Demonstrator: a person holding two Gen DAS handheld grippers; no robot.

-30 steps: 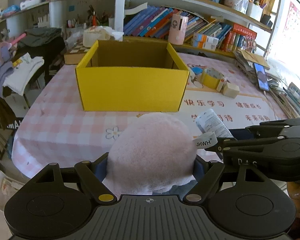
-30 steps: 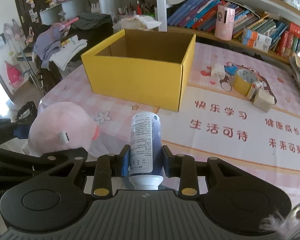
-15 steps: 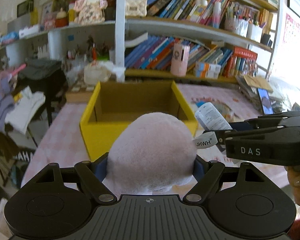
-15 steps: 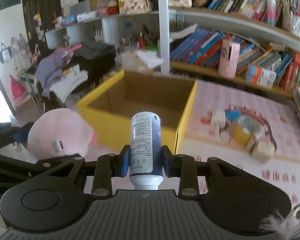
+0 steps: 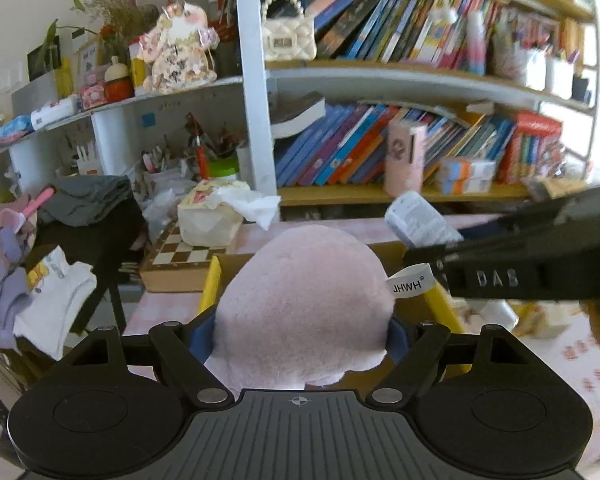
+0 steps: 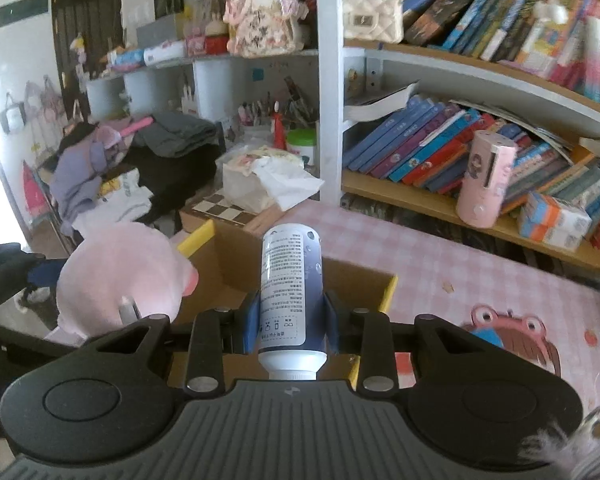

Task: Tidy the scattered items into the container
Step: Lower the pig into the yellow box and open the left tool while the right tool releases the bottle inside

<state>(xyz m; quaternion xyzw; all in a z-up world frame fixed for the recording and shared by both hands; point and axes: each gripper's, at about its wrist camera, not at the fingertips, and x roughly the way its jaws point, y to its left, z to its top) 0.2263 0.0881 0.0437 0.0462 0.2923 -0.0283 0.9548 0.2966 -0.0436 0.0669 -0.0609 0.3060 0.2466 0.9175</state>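
My left gripper [image 5: 300,332] is shut on a pink plush toy [image 5: 304,300] with a white JHWH tag and holds it over the near edge of the yellow cardboard box [image 5: 210,284]. My right gripper [image 6: 291,316] is shut on a white and blue bottle [image 6: 290,292], upright in the jaws, above the same box [image 6: 388,292]. The plush toy [image 6: 120,276] shows at the left of the right wrist view, the bottle [image 5: 416,220] at the right of the left wrist view. The box interior is mostly hidden.
A pink checked tablecloth [image 6: 460,264] covers the table. A chessboard [image 5: 180,256] and a tissue box [image 5: 208,216] lie behind the box. Bookshelves [image 5: 380,148] stand at the back with a pink cylinder [image 6: 486,180]. Clothes [image 5: 40,276] pile at the left.
Both grippers have moved forward and up with their loads, from in front of the box to above its near edge. The box now lies low and close in both views.
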